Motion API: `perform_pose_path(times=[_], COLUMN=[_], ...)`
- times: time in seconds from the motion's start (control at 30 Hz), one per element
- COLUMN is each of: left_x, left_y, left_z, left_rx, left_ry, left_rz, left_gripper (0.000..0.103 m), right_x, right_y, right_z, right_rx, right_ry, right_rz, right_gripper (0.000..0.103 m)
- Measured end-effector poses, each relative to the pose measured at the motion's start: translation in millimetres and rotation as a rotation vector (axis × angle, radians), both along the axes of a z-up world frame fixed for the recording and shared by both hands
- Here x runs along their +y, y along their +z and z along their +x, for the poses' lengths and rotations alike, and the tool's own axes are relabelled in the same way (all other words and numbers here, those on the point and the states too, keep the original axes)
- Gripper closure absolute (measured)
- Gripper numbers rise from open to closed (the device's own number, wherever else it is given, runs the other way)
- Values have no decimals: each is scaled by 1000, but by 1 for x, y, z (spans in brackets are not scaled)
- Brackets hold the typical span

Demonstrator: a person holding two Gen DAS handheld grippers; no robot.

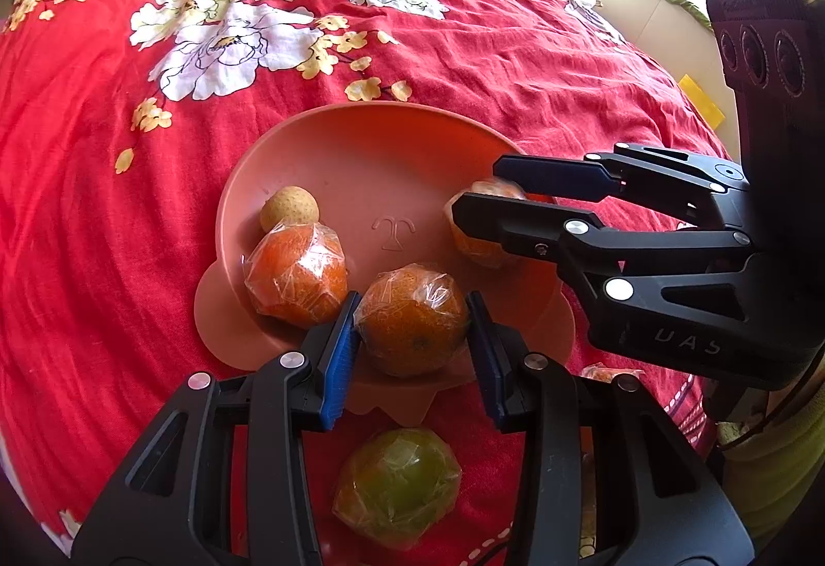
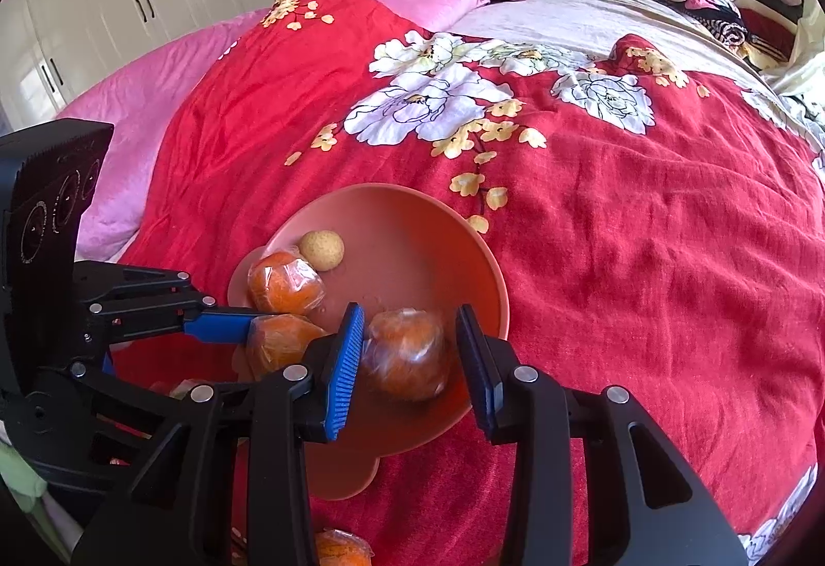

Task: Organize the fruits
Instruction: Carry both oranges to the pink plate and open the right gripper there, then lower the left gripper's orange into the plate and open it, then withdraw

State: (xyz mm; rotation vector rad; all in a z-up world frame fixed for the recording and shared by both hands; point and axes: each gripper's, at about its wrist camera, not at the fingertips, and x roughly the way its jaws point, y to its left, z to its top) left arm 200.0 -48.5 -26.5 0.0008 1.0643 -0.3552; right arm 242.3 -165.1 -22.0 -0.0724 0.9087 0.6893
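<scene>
Mostly crinkly film-wrapped round oranges, smooth scalloped plastic bowl

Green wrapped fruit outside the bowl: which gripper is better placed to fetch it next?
Left. The green fruit lies on the bedspread right under the left gripper, just short of the bowl rim. The right gripper sits over the bowl's other side. Left must first release its orange.
</scene>
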Motion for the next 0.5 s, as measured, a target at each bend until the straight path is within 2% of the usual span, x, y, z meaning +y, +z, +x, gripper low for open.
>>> perform_pose_path(times=[0.27,0.5], left_x=[0,-1], left_y=[0,0], left_z=[0,0], left_rx=[0,-1], left_ry=[0,0], left_rz=[1,3], left_gripper=[70,70], right_x=[-9,-18], right_y=[4,8], right_z=[-2,-3], right_rx=[-7,-11], right_ry=[-17,-35], right_rz=[30,68], right_gripper=[67,61])
